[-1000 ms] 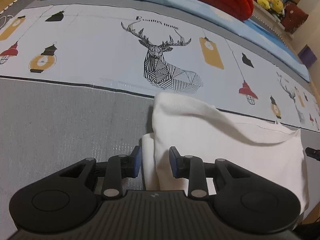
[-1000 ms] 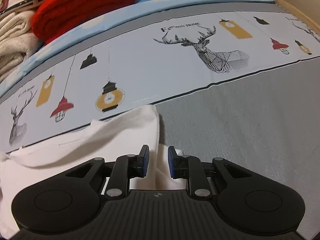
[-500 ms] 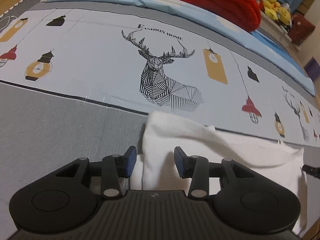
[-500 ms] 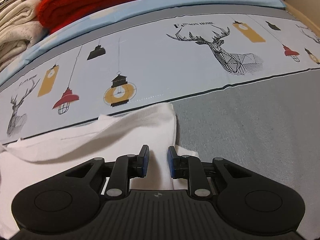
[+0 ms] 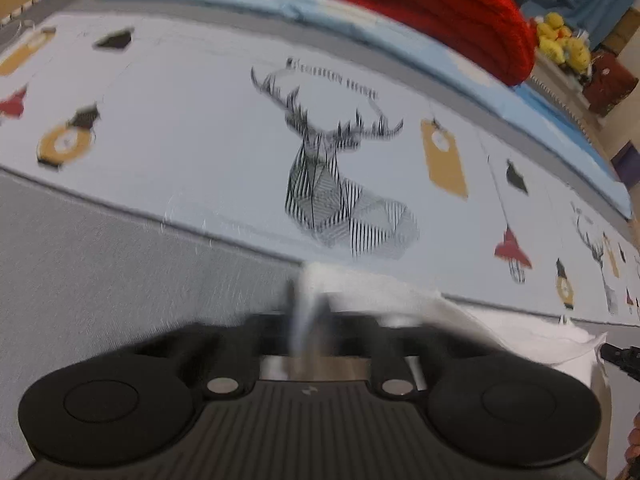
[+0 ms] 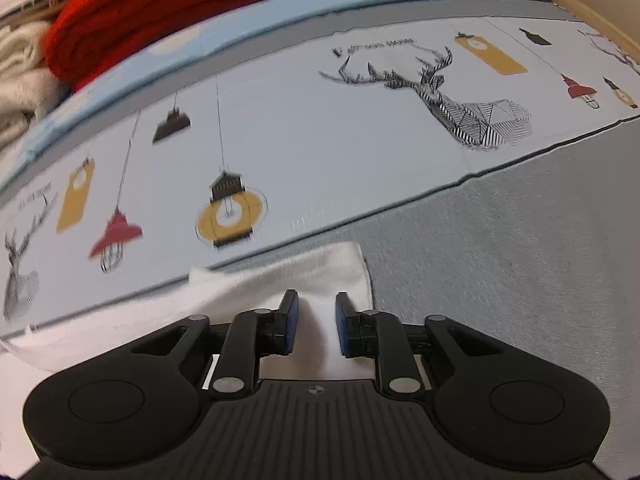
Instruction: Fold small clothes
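Bed (image 5: 100,264) under two wrist views. The sheet (image 5: 160,140) fills both views: a grey band nearest the cameras, then a pale band printed with a deer (image 5: 332,192) and lanterns, then a light-blue strip at 12 o'clock.

Red knit (image 5: 440,12): folded, at 1 o'clock on the far edge of the bed in the left view and at 11 o'clock in the right view. Cream fabric lies beside it.

Garment (image 5: 500,320): white, lying on the grey band at 6 o'clock. Its far edge reaches the seam of the printed band, and it spans from one claw to the other. A raised fold runs from 6 toward 4 o'clock in the left view.

Left claw (image 5: 306,316): blurred. The jaws have just been closing and are drawn together on the garment's corner, which is pinched up between them.

Right claw (image 6: 316,320): the jaws have just been closing. In this view the blue pads (image 6: 290,320) stand a little apart, with the garment's other corner (image 6: 280,276) between them and no visible pinch.

Yellow toys (image 5: 560,40): at 2 o'clock, beyond the bed.
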Action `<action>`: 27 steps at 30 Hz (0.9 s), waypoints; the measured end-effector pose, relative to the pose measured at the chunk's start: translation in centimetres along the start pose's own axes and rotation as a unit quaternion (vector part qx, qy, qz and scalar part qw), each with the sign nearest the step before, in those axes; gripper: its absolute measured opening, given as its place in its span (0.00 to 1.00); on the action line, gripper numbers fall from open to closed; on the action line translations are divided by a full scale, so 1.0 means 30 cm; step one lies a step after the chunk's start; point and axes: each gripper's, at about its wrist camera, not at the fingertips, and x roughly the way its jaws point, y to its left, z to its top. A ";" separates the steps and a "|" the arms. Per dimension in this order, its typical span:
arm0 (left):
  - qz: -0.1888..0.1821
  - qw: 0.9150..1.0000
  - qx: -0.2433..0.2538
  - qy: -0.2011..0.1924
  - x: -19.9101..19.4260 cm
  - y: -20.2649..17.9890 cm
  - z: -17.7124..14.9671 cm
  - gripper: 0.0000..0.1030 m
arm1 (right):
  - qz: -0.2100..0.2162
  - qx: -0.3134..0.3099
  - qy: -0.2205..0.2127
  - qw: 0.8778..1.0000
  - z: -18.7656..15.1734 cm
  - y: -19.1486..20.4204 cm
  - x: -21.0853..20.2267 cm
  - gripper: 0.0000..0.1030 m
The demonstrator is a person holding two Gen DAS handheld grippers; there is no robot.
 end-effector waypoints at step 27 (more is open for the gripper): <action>-0.010 0.979 0.127 0.156 -0.278 0.034 -0.445 0.13 | 0.013 -0.089 0.142 0.986 -0.344 -0.192 -0.279 0.30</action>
